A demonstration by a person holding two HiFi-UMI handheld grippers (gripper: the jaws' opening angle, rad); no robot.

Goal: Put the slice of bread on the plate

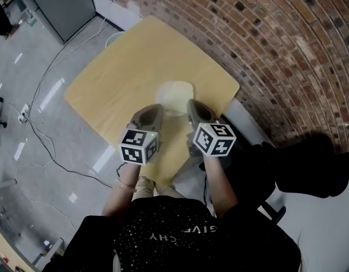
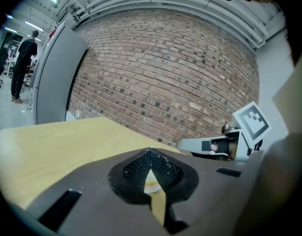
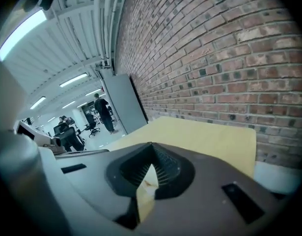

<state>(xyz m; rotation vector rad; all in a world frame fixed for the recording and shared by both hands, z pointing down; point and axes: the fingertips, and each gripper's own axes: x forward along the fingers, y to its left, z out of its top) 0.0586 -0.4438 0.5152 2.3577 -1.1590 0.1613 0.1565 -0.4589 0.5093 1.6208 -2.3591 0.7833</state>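
Observation:
On the yellow wooden table [image 1: 123, 72] lies a pale round plate [image 1: 175, 93], just beyond both grippers. I cannot tell the bread slice apart from it. My left gripper [image 1: 154, 112] hovers at the plate's near left edge, and its jaws meet at the tips with nothing between them [image 2: 150, 154]. My right gripper [image 1: 194, 109] is at the plate's near right edge, also shut and empty [image 3: 151, 149]. A pale patch [image 2: 151, 185] shows through the wedge under the left jaws. The right gripper's marker cube [image 2: 251, 122] appears in the left gripper view.
A brick wall [image 1: 265, 44] runs along the table's far and right sides. A black chair [image 1: 310, 163] stands at the right. Cables [image 1: 43, 146] trail over the grey floor on the left. People [image 2: 20, 68] stand far off in the room.

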